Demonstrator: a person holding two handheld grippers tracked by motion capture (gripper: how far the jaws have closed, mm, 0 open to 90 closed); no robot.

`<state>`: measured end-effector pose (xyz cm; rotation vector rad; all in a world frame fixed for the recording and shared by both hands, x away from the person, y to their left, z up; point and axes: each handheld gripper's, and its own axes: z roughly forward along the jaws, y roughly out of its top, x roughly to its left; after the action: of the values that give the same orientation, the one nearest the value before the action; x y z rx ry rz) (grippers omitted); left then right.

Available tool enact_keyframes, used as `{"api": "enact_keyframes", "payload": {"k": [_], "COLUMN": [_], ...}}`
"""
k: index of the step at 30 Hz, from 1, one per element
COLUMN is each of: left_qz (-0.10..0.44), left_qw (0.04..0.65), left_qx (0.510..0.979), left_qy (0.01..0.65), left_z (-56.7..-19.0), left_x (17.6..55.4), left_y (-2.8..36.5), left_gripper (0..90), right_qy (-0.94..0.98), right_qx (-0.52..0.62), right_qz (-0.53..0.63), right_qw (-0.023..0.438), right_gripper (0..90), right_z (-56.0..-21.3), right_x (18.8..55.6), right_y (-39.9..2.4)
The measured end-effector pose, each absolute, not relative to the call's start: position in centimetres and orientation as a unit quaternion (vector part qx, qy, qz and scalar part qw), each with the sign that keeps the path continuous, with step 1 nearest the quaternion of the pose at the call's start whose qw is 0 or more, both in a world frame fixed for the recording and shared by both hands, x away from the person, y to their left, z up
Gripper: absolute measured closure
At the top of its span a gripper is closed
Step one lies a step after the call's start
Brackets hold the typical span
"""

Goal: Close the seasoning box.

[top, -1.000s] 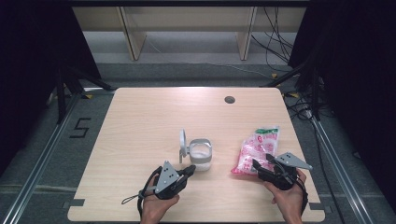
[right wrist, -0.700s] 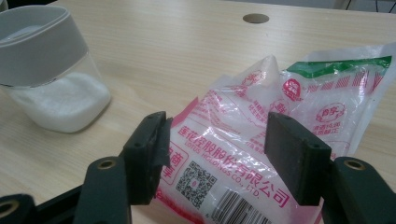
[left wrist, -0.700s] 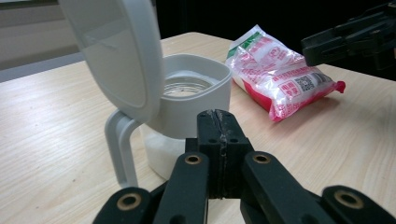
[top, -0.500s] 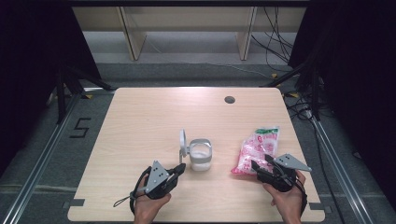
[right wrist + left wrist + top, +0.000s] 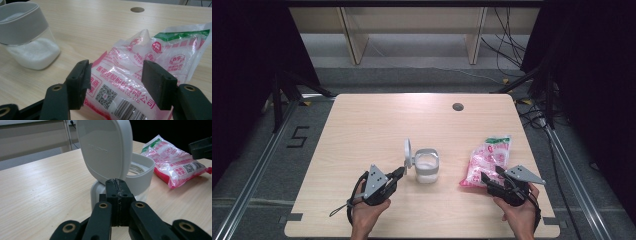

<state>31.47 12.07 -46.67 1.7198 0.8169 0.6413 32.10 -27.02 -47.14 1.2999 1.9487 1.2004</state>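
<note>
Pale wood grain covers the counter, which carries a small white container near its middle and a pink-and-clear plastic bag to the right of it. A round dark hole sits in the counter's far part, well apart from both.

The container is a squat jar with a grey-white collar and a clear lower body holding white grains, seen in the right gripper view. Its hinged lid stands upright on the jar's left side in the high view; in the left gripper view the lid rises just beyond the claw's tips, with the open rim of the jar behind it.

Left claw is clenched with its two black jaws pressed flat together and nothing between them. It points at the base of the lid, just beside the jar; whether the tips touch it I cannot tell. The left hand grips it from the counter's near edge.

Right claw stands released, its jaws spread on either side of the bag's near end. The bag, printed with red characters, a barcode and a green band at its far end, lies between the jaws, and the pads do not press on it. The right hand holds this claw near the counter's right front corner.
</note>
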Motion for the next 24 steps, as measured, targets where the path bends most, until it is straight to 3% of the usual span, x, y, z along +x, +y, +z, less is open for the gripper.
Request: {"api": "enact_keyframes", "payload": {"k": [24], "left_qz": [0.274], "left_qw": [0.532], "left_qx": [0.724], "left_qy": [0.342], "left_z": [-45.7], "left_x": [33.4], "left_y": [11.4], "left_gripper": [88.7], "right_qy": [0.719], "right_qx": [0.480], "right_qz": [0.448], "right_qw": [0.227], "right_gripper": [40.2], "right_z": [-47.4], "right_x": [31.3], "right_y": [-26.3]}}
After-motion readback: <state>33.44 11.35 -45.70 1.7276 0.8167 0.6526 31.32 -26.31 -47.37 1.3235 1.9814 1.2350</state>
